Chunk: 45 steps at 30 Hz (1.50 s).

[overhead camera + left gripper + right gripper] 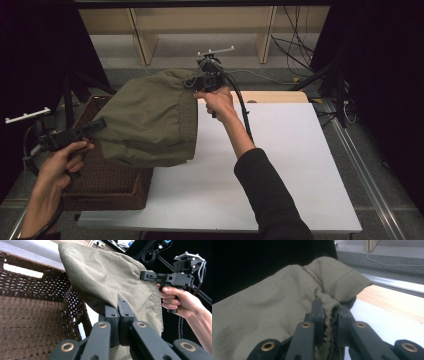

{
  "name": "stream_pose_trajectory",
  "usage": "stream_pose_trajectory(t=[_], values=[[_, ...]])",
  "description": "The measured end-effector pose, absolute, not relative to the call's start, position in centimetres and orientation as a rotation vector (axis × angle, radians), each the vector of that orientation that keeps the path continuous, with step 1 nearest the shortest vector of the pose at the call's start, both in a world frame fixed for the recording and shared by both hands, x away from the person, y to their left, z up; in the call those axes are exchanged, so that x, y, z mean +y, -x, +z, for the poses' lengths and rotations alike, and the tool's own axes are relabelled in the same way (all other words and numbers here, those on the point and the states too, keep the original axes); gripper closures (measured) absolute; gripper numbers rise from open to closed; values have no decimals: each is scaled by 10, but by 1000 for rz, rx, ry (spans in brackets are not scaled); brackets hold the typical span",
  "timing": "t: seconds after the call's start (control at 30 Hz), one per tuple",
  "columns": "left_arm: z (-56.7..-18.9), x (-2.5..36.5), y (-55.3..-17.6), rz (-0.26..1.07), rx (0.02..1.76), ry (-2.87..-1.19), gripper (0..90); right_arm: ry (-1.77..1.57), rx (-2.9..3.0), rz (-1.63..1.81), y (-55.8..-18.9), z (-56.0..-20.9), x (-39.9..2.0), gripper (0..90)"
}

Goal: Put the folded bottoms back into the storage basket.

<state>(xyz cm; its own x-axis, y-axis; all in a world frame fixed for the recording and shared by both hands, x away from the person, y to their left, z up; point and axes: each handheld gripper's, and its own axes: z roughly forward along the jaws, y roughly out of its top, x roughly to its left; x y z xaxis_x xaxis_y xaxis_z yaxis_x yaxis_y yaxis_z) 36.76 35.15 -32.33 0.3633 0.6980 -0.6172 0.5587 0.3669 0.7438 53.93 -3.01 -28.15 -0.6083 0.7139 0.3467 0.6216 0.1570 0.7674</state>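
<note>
left gripper view: wicker basket [32, 315] interior

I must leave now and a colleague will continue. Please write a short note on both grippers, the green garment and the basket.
Left gripper: shut on the olive garment, fingers pinching its fabric near the left edge.
Right gripper: shut on the garment's gathered elastic band.
The garment hangs stretched in the air between both grippers, above the wicker basket and the left edge of the white table.
Done: the garment is lifted and held at two points.
Left: probably lay it flat on the table for folding; it is not yet set down.
</note>
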Motion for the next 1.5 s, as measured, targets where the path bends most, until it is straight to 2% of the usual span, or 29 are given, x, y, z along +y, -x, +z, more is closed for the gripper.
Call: stream_pose_trajectory(t=[1.5], values=[[-322,421,-352,138,1342,-1201,880,-1267,2377,1472,-535,-276,43,800]])
